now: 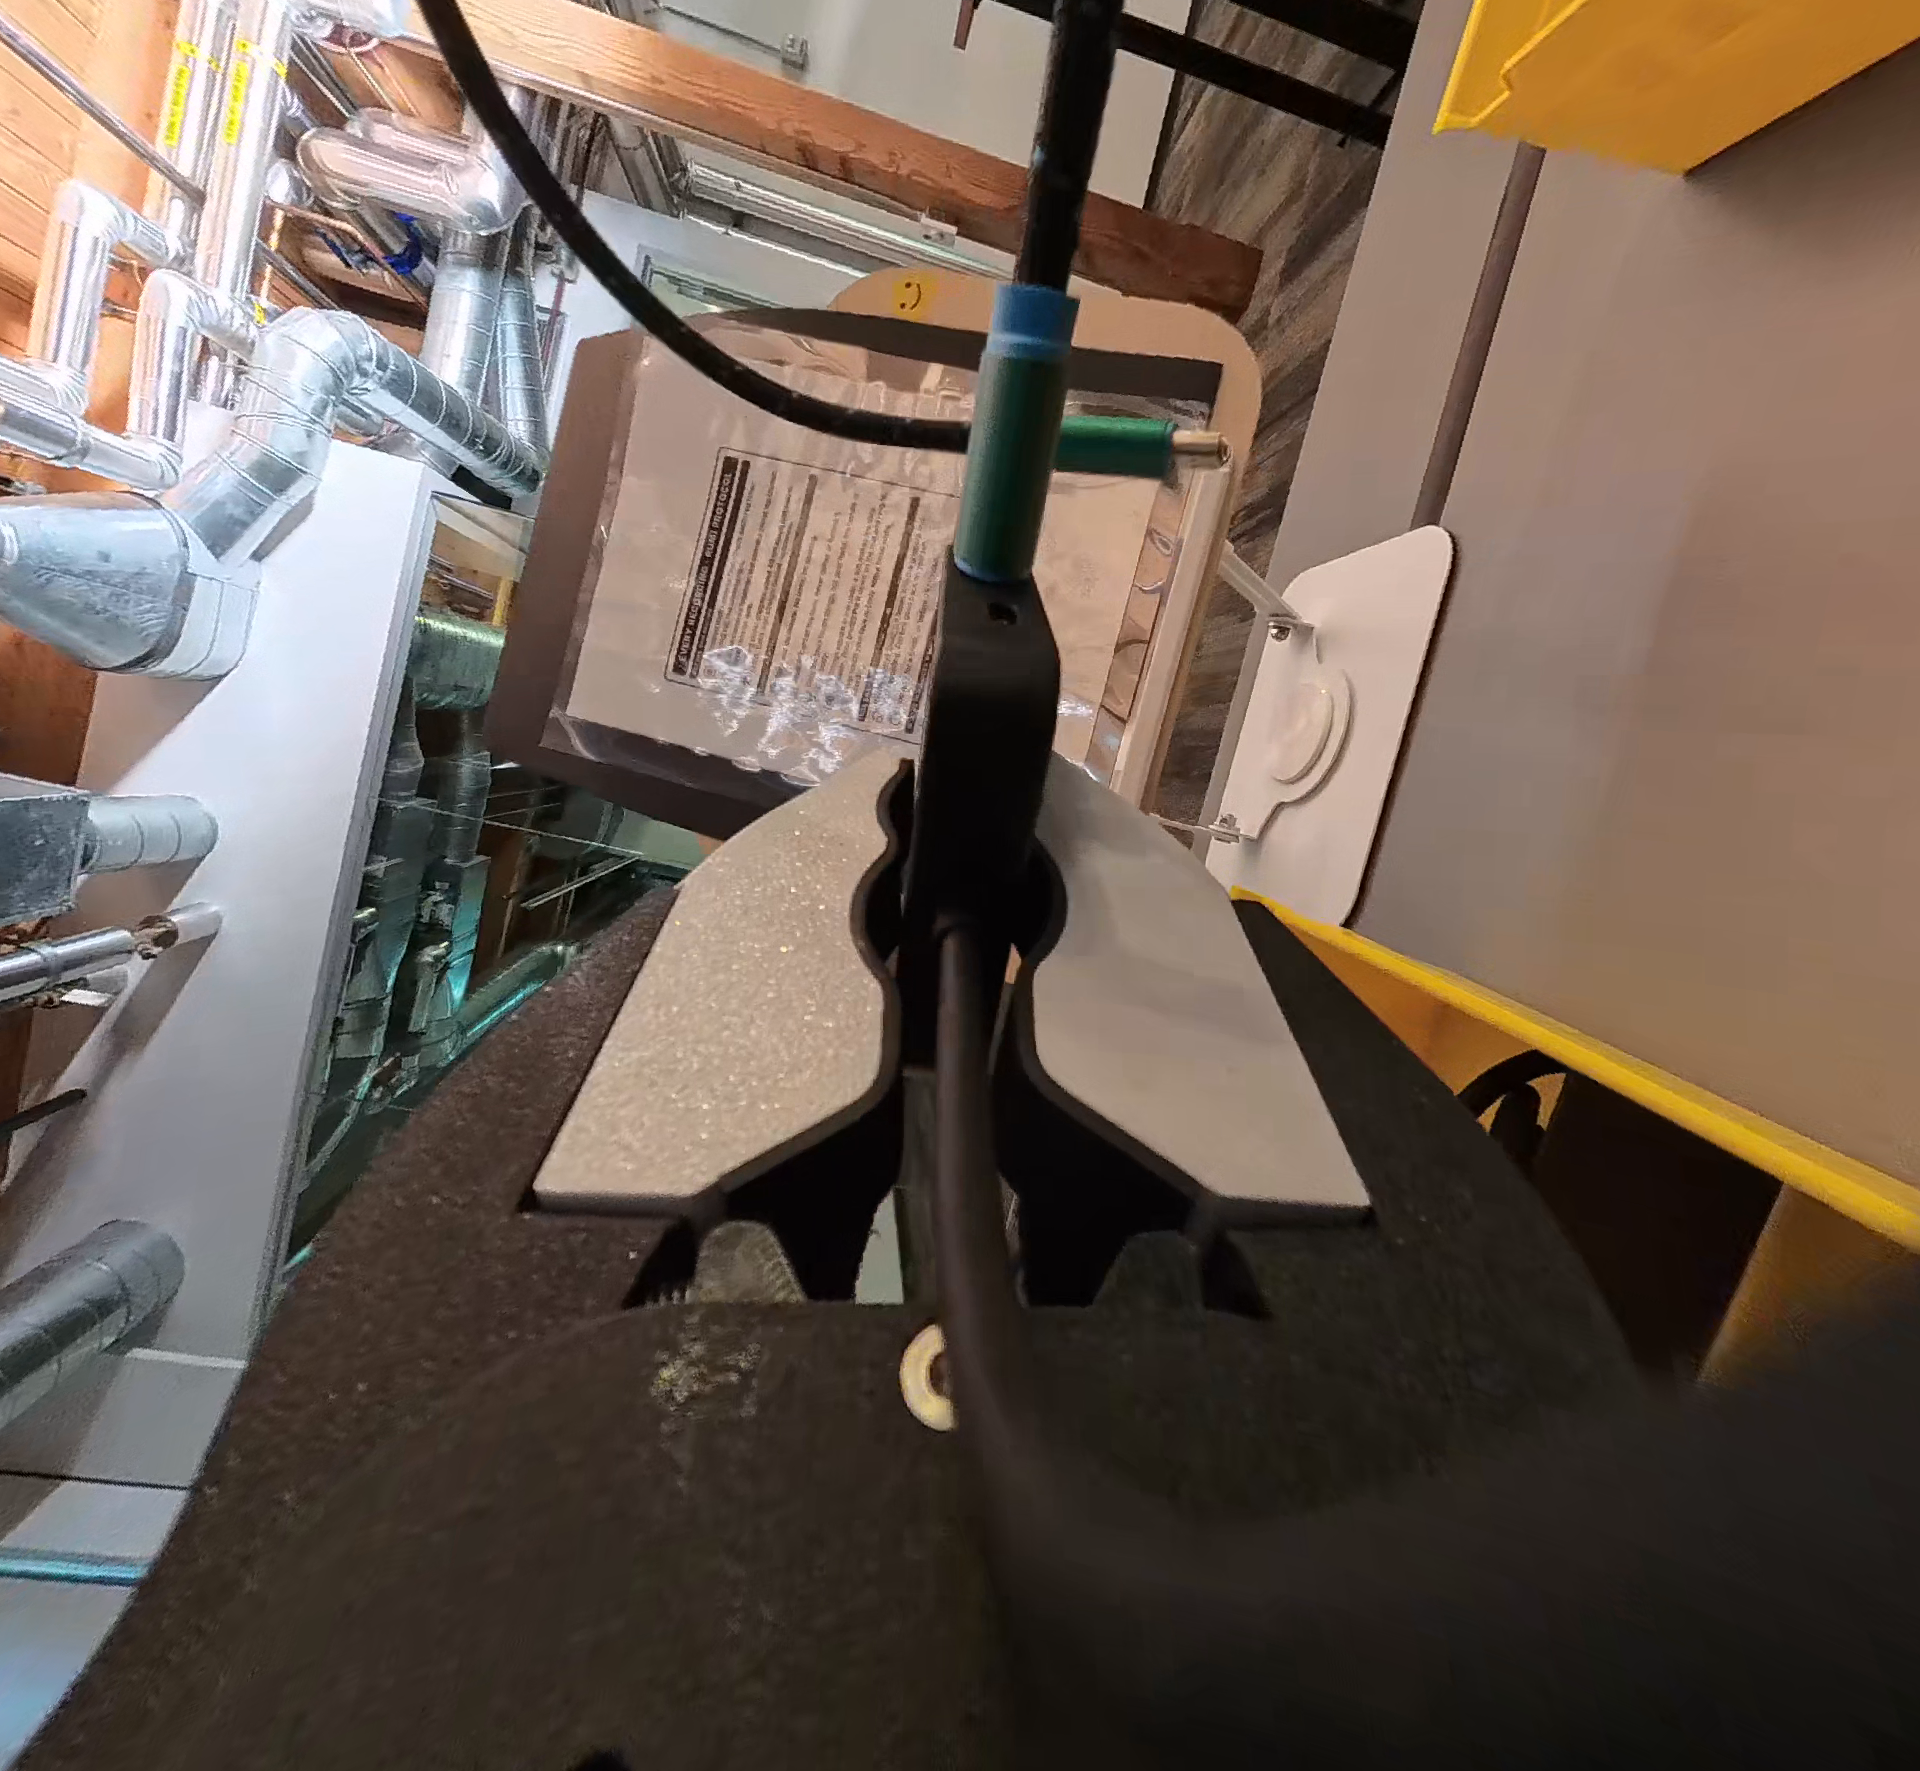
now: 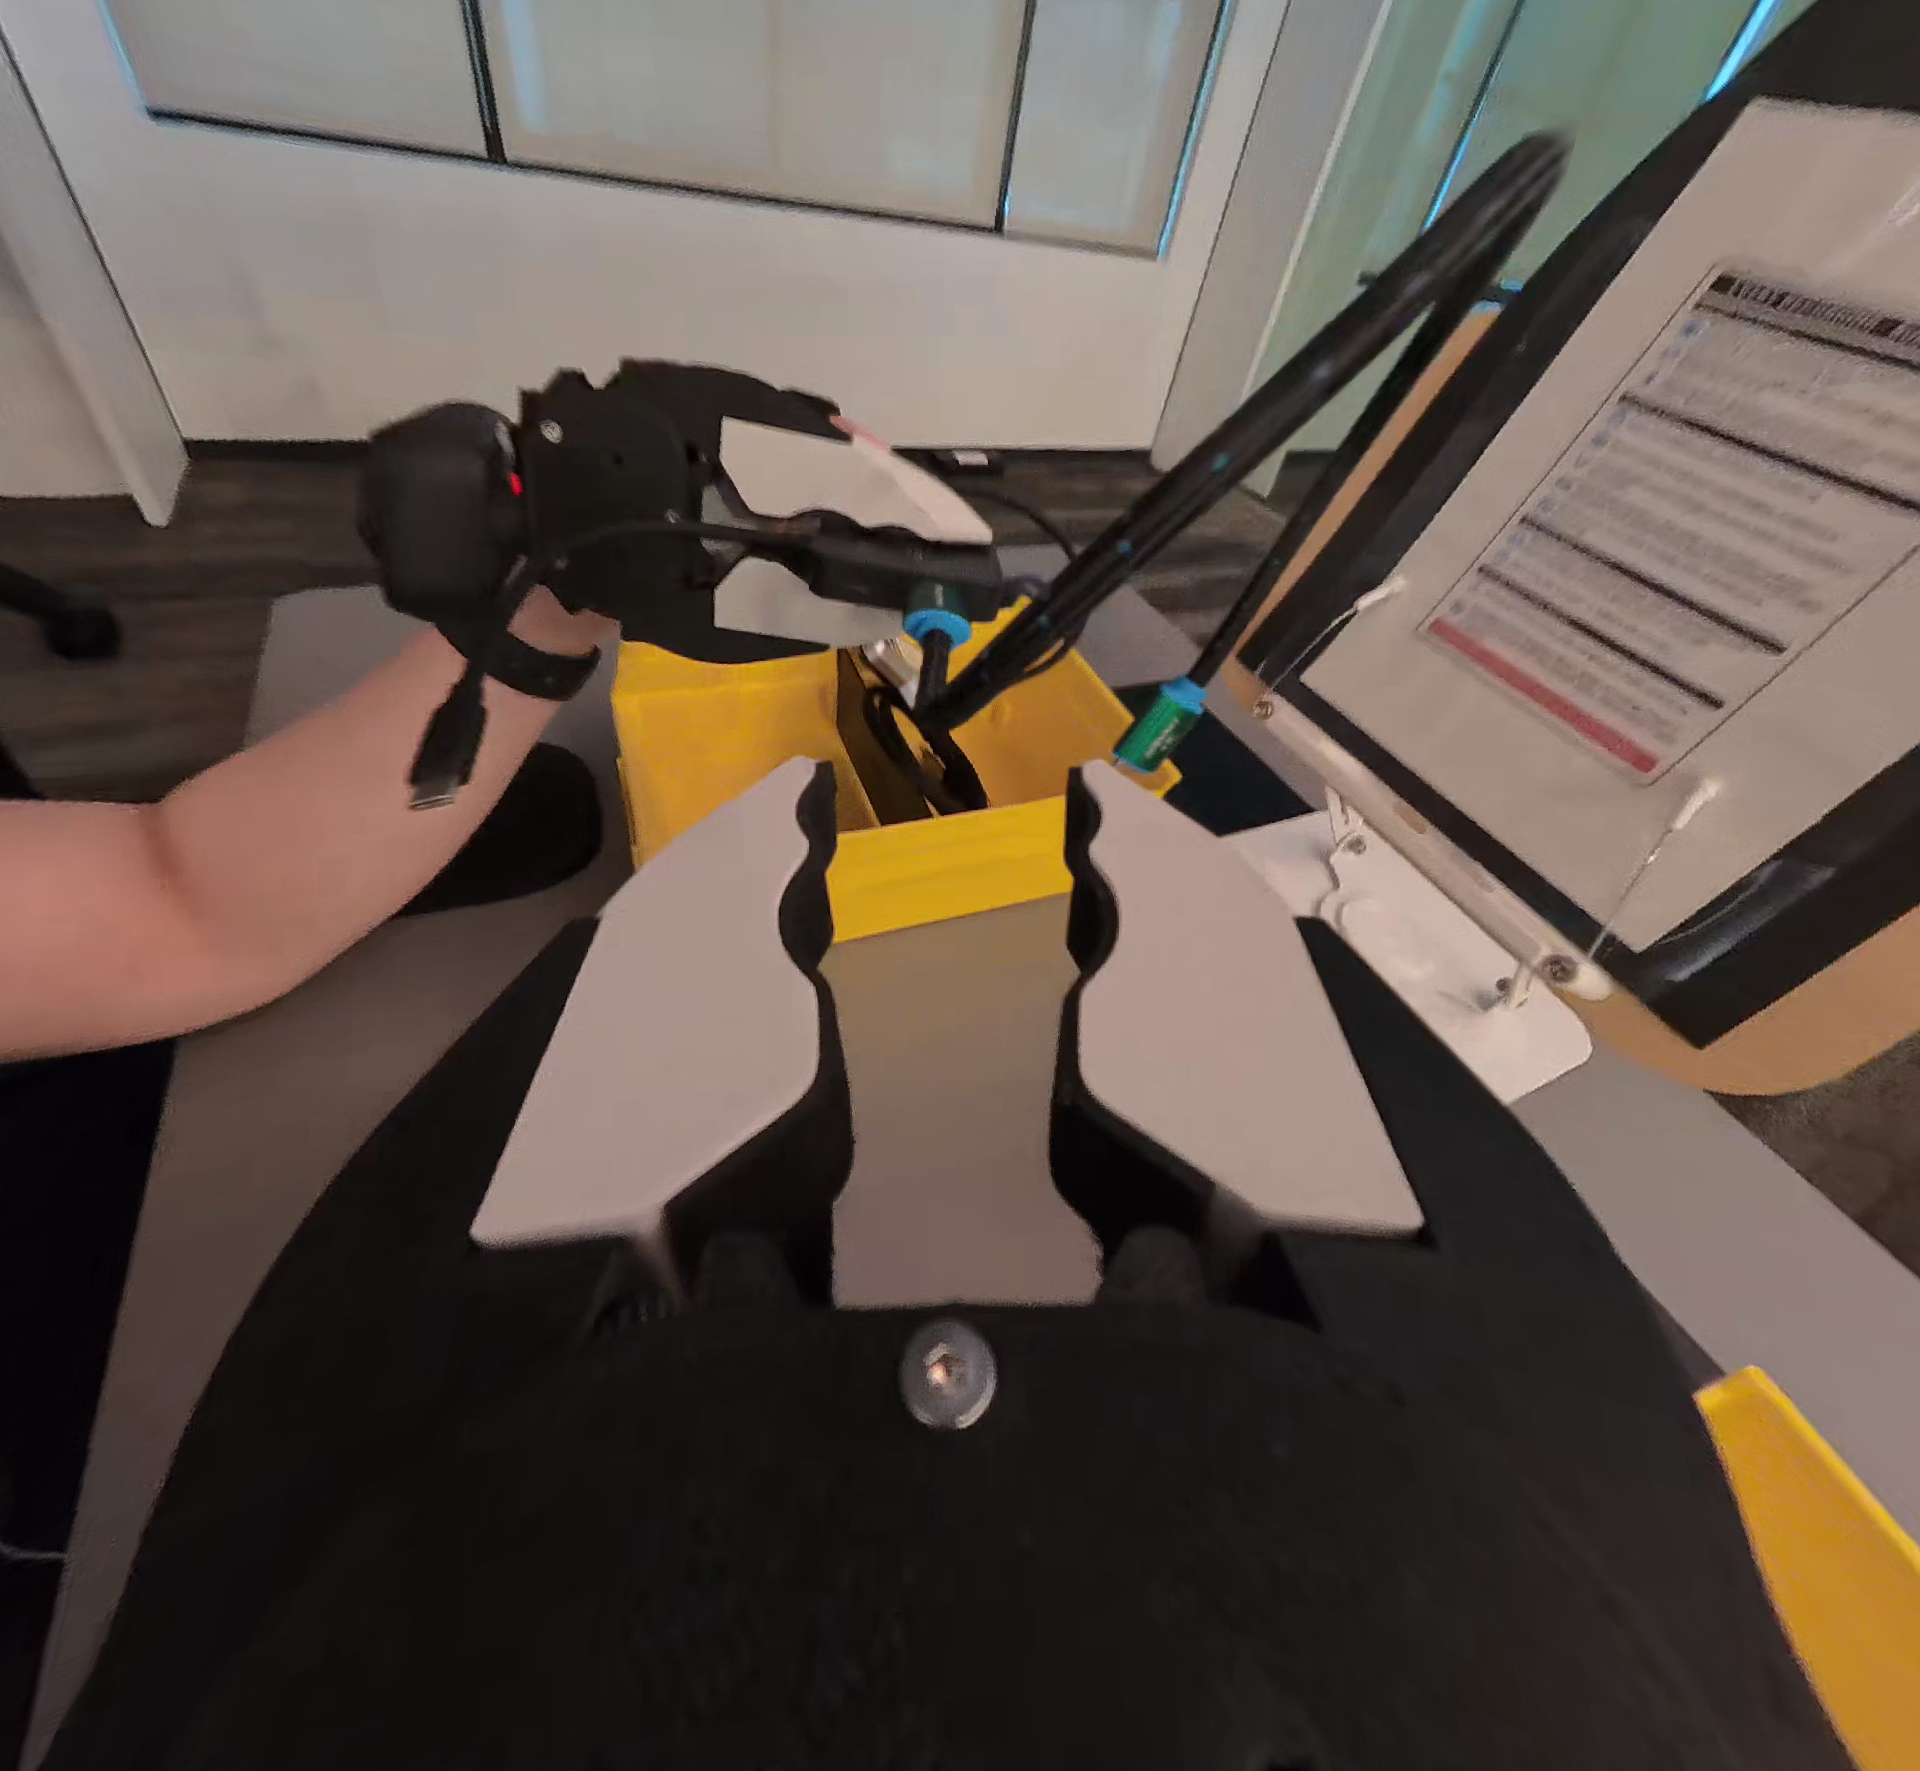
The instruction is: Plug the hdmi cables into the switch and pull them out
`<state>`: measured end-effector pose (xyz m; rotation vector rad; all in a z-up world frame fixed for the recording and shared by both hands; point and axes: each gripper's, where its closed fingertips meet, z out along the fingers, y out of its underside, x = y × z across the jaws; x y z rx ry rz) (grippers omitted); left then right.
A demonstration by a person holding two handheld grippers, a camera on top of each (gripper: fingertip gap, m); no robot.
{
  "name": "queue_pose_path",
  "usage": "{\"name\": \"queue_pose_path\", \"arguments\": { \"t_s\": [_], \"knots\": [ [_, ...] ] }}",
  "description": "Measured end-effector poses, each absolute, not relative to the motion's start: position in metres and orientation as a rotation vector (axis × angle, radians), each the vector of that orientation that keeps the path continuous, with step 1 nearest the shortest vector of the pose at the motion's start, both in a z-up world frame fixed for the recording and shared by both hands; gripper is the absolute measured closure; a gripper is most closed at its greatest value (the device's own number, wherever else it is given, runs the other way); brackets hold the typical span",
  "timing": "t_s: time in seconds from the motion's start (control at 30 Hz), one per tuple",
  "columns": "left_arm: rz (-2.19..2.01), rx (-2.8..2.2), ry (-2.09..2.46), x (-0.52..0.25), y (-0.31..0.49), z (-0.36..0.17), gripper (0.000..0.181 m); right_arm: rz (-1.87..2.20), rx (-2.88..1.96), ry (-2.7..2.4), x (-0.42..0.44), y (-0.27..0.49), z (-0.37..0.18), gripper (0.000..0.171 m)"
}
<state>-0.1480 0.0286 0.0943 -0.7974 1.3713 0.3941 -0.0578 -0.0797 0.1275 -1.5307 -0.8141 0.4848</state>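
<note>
Left gripper (image 1: pixel 961 848) fingers clamp black switch (image 1: pixel 987 682); right gripper (image 2: pixel 948 822) fingers apart, empty, before yellow bin (image 2: pixel 945 864).

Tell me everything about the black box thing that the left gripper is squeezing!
The switch is a small, flat, black box that looks like plastic. The left gripper pinches it between its grey pads, edge-on to that camera, held in the air over the yellow bin. A green plug with a blue collar sits in its far end, with a black cable running on. Another thin black cable leaves its near end.
</note>
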Motion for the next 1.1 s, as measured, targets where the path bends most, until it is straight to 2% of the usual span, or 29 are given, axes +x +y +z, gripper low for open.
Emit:
{"name": "queue_pose_path", "arguments": {
  "t_s": [0.2, 0.37, 0.5, 0.63, 0.73, 1.1],
  "knots": [
    [0.424, -0.771, 1.378, -0.134, 0.027, 0.091, 0.167, 0.566, -1.525, -0.688, -0.088, -0.039, 0.098, 0.122],
    [0.426, -0.759, 1.420, -0.122, 0.024, 0.082, 0.167, 0.535, -1.452, -0.666, -0.103, -0.029, 0.087, 0.128],
    [0.422, -0.745, 1.439, -0.114, 0.021, 0.077, 0.167, 0.490, -1.411, -0.610, -0.099, -0.025, 0.088, 0.140],
    [0.434, -0.725, 1.454, -0.107, 0.018, 0.074, 0.167, 0.496, -1.452, -0.603, -0.097, -0.021, 0.081, 0.139],
    [0.438, -0.726, 1.456, -0.105, 0.018, 0.073, 0.167, 0.491, -1.467, -0.602, -0.095, -0.018, 0.078, 0.148],
    [0.470, -0.693, 1.404, -0.104, 0.019, 0.080, 0.167, 0.516, -1.409, -0.603, -0.095, -0.019, 0.082, 0.149]
  ]
}}
